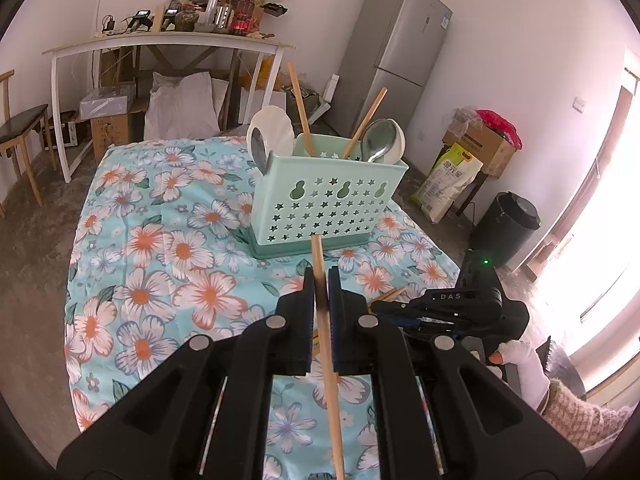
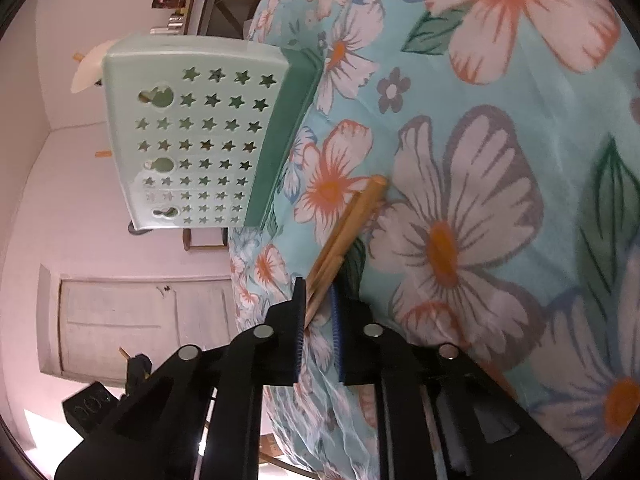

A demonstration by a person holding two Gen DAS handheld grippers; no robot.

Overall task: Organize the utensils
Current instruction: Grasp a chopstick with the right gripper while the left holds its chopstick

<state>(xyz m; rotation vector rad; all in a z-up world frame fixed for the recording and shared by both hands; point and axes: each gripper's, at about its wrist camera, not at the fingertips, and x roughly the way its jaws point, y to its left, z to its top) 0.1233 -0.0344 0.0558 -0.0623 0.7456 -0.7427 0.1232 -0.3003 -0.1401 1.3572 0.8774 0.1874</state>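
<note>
While my left gripper (image 1: pixel 321 280) clamps one chopstick (image 1: pixel 326 332) upright, I see the right gripper (image 2: pixel 319 300) w/ jaws around two more chopsticks (image 2: pixel 352 220) lying on the floral cloth (image 1: pixel 168 248); can't tell if gripped. Green caddy (image 1: pixel 324 196) ahead holds spoons (image 1: pixel 378 140), chopsticks.

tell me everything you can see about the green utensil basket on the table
The utensil basket is pale mint-green plastic on a darker green base, its walls punched with star holes and gourd-shaped cutouts. It stands upright on the floral tablecloth. Two wooden chopsticks, metal spoons and white spoons stick out of its top. Neither gripper touches it.
</note>
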